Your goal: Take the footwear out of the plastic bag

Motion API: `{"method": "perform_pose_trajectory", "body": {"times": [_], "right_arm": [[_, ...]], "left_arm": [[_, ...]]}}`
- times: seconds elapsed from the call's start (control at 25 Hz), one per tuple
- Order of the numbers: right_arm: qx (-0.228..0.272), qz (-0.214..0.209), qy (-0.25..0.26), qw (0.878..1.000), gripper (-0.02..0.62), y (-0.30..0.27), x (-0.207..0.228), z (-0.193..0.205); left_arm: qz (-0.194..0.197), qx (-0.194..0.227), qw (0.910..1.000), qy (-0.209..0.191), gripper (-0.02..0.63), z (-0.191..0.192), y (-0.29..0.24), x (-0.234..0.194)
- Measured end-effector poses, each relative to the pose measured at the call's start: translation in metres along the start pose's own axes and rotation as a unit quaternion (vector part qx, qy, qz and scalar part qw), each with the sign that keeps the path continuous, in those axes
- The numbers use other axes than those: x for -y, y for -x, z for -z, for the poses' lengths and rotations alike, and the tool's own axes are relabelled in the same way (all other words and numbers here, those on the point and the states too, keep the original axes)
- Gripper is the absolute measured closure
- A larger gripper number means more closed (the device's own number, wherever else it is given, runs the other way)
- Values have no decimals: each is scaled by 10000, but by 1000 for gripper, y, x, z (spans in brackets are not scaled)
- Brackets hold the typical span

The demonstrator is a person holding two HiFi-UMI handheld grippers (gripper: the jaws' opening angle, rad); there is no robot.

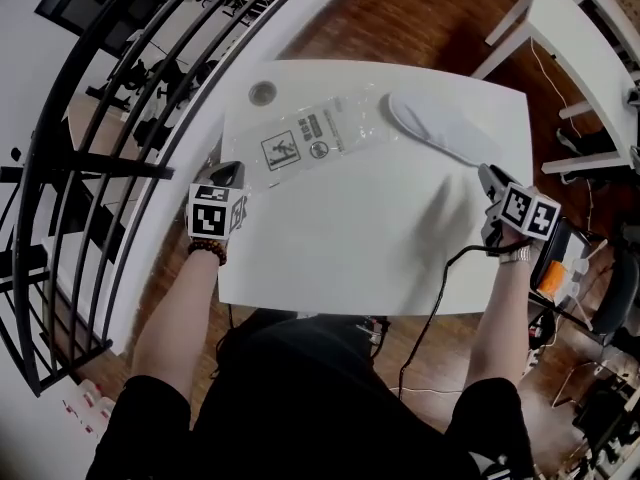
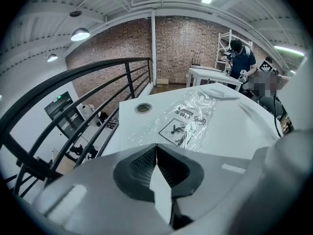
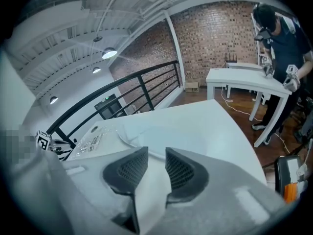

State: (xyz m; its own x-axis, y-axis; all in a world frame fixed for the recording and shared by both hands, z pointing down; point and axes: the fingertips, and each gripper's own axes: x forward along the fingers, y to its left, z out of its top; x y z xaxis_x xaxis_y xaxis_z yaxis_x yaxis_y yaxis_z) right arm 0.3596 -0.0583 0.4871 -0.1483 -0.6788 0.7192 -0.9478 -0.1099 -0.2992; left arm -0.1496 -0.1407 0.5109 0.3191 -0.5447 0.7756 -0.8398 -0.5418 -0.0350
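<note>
On table, flat oval slipper

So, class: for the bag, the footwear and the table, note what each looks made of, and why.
Bag: thin clear plastic film, glossy; it crinkles and glints. Footwear: probably soft white fabric; matte, no shine. Table: smooth white top, perhaps laminate; even, seamless.
</note>
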Motion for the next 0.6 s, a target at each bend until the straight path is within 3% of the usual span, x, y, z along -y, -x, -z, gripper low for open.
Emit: {"method": "perform_pose_trajectory", "body": {"times": [0.6], "right_arm": [[467,-19,391,9981,601,45,-130,30]], "left_arm": [[664,710,9947,-331,588,-3,66,0]]}}
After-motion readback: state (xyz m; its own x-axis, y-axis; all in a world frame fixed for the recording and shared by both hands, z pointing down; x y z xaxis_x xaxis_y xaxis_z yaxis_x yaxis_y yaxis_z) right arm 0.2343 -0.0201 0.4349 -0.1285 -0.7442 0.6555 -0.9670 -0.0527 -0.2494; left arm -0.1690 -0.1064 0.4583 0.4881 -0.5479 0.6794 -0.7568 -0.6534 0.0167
